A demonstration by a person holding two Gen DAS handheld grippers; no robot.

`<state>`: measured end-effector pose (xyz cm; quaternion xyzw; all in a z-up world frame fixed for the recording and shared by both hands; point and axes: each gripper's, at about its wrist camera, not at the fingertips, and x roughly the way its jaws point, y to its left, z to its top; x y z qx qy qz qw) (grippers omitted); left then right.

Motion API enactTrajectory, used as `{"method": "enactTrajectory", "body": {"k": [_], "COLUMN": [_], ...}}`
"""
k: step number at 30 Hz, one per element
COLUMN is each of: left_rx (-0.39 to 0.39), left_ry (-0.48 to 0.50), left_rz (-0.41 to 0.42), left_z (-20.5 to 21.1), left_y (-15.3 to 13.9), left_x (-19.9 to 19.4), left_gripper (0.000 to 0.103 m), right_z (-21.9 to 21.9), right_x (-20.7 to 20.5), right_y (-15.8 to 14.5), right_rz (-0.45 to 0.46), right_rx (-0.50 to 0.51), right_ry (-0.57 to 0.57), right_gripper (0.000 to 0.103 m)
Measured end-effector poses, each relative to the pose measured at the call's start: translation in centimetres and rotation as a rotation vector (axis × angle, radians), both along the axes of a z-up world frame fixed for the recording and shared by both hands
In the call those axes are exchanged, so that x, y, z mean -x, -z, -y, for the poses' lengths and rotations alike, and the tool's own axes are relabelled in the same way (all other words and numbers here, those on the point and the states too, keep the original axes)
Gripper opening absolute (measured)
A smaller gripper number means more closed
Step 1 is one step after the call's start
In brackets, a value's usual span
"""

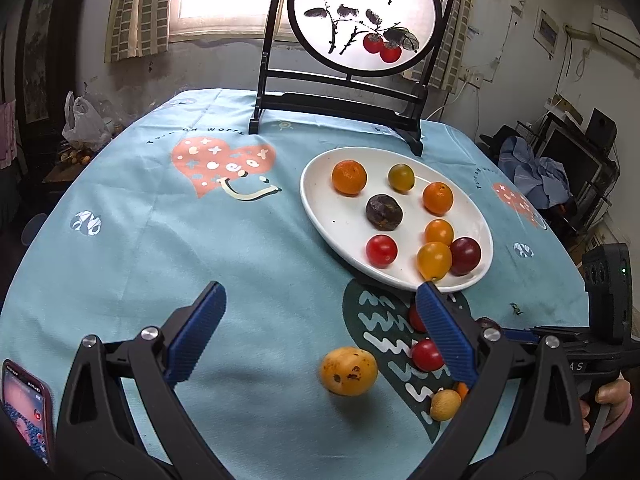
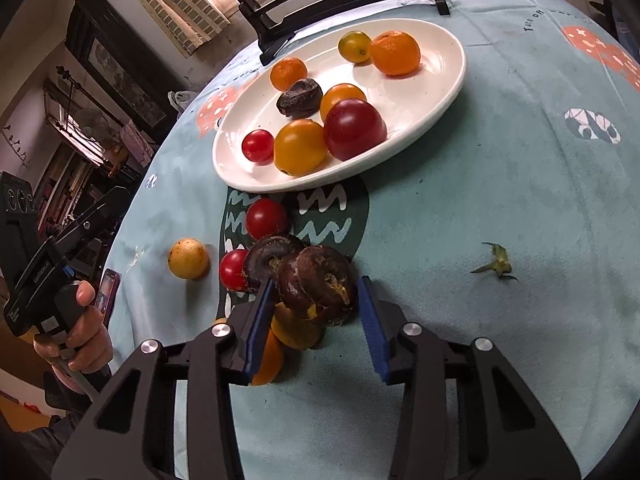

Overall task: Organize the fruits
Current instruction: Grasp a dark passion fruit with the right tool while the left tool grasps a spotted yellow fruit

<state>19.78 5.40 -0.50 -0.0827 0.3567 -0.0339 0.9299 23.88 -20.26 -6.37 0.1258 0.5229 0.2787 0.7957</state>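
Right wrist view: right gripper (image 2: pixel 318 312) jaws straddle a dark wrinkled fruit (image 2: pixel 320 284), not clamped; left gripper (image 1: pixel 320 332) jaws released.

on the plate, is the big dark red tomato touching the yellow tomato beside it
Touching. The right wrist view shows the dark red tomato pressed against the yellow tomato on the white plate, with no gap between them.

A round painted screen (image 1: pixel 362 20) on a black stand stands at the table's far edge; a phone (image 1: pixel 26 408) lies near left; a green calyx (image 2: pixel 496 264) lies right on the blue tablecloth (image 1: pixel 140 260)
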Motion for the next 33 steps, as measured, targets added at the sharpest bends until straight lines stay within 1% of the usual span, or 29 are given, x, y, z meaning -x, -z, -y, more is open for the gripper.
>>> {"method": "enactTrajectory", "body": {"k": [3,9,10,12,15,16,18,19,22,24,27,30,33], "left_rx": [-0.002,-0.02,-0.018,-0.029,-0.003,-0.002,-0.042,-0.065,-0.105,-0.125,-0.142,-0.143,-0.151], "left_ry": [0.0,0.006,0.018,0.074,0.172,0.2,0.232,0.247,0.291,0.301,0.299,0.303,0.307], "left_rz": [0.001,-0.018,-0.028,-0.081,-0.15,-0.16,-0.153,-0.143,-0.138,-0.149,-0.175,-0.192,-0.2], "left_z": [-0.1,-0.3,-0.4,-0.2,0.1,0.4,1.2,1.6,2.7,3.1,3.3,3.4,3.6], "left_y": [0.0,0.4,0.5,1.1,2.3,2.5,2.8,2.8,3.2,3.7,4.3,4.7,5.0], "left_x": [0.0,-0.1,-0.2,-0.6,-0.9,-0.9,-0.4,-0.1,0.5,0.6,0.3,0.2,0.1], "left_gripper": [0.098,0.098,0.098,0.098,0.096,0.094,0.086,0.084,0.074,0.064,0.054,0.05,0.049], "right_z": [0.3,0.7,0.8,1.1,1.4,1.4,1.3,1.3,1.3,1.3,1.2,1.2,1.1], "right_x": [-0.1,-0.2,-0.2,-0.1,-0.1,-0.1,0.0,0.0,0.0,0.0,0.0,0.1,0.0], "right_y": [0.1,-0.2,-0.3,-0.5,-0.5,-0.5,-0.6,-0.6,-0.7,-0.7,-0.6,-0.7,-0.7], "right_rz": [-0.008,-0.01,-0.005,0.003,0.001,0.002,0.007,0.008,0.013,0.016,0.017,0.02,0.023], "right_rx": [-0.016,-0.047,-0.051,-0.056,-0.055,-0.051,-0.045,-0.044,-0.044,-0.038,-0.032,-0.028,-0.024], "right_ry": [0.008,0.019,0.023,0.034,0.045,0.046,0.044,0.043,0.042,0.045,0.047,0.044,0.042], "right_gripper": [0.039,0.038,0.038,0.038,0.038,0.038,0.038,0.038,0.038,0.038,0.038,0.038,0.038]}}
